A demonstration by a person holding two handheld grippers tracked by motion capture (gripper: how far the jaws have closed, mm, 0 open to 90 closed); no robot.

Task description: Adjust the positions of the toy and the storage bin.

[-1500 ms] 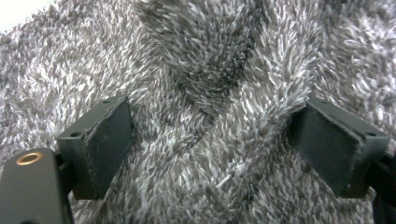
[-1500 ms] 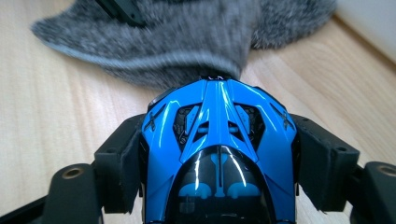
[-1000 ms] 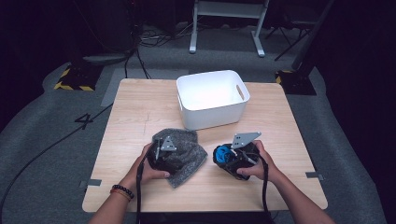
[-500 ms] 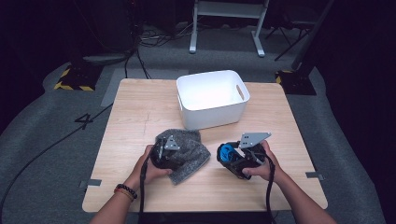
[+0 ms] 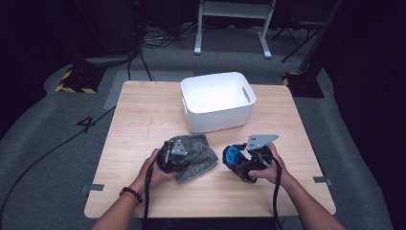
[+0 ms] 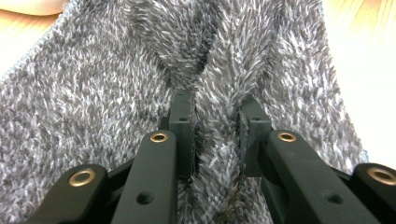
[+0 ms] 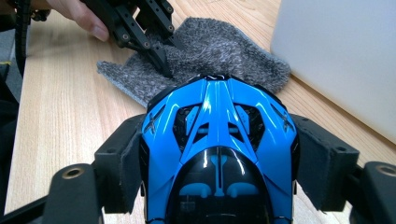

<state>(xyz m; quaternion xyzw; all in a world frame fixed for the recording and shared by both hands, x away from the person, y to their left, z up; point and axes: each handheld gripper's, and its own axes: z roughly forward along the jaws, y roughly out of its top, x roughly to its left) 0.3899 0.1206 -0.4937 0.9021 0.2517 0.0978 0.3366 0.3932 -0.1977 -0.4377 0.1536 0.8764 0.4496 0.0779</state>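
A grey fuzzy cloth lies on the wooden table in front of the white bin. My left gripper rests on its left part. In the left gripper view the jaws have just been closing, and the pads now pinch a raised fold of the cloth. My left gripper is shut on that fold. My right gripper is shut on a blue and black toy car, just right of the cloth. Its pads press both sides of the car.
An empty white bin with handle cut-outs stands at the table's far middle, close behind the cloth. In the right gripper view its wall rises at the right, and the left gripper bites the cloth ahead. Dark floor and cables surround the table.
The right gripper with the car has shifted slightly to the right. The left hand has stayed on the cloth.
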